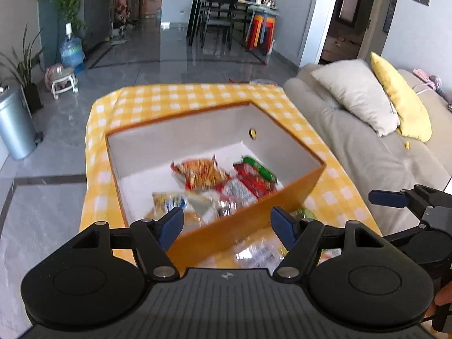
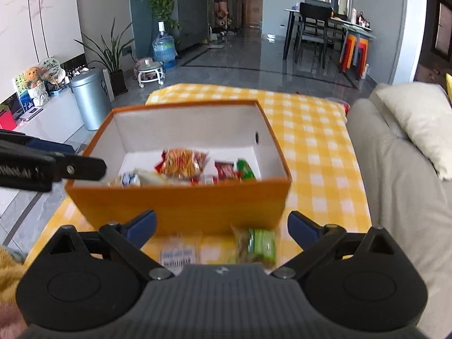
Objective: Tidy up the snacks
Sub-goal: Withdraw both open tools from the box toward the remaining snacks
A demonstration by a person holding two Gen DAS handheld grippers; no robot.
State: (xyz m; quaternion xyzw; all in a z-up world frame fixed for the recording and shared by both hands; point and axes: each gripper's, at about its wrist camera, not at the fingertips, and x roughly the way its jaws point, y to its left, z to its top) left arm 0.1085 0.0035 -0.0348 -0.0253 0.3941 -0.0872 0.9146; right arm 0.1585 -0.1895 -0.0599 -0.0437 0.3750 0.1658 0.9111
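Note:
An orange box [image 1: 243,220] [image 2: 180,203] with a white inside stands on the yellow checked table [image 1: 197,96] [image 2: 319,152]. Several snack packets lie in it, among them an orange noodle packet [image 1: 200,172] [image 2: 183,162] and a red and green packet [image 1: 255,176] [image 2: 237,169]. On the table in front of the box lie a green packet [image 2: 258,245] and a clear packet with a barcode [image 2: 178,255] [image 1: 257,254]. My left gripper [image 1: 227,227] is open and empty above the box's near wall. My right gripper [image 2: 221,230] is open and empty above the two loose packets.
A grey sofa [image 1: 367,152] [image 2: 395,175] with cushions runs along the table's right side. A metal bin [image 1: 14,124] [image 2: 90,101] and plants stand on the floor to the left. A dining table with chairs [image 1: 226,14] is far behind.

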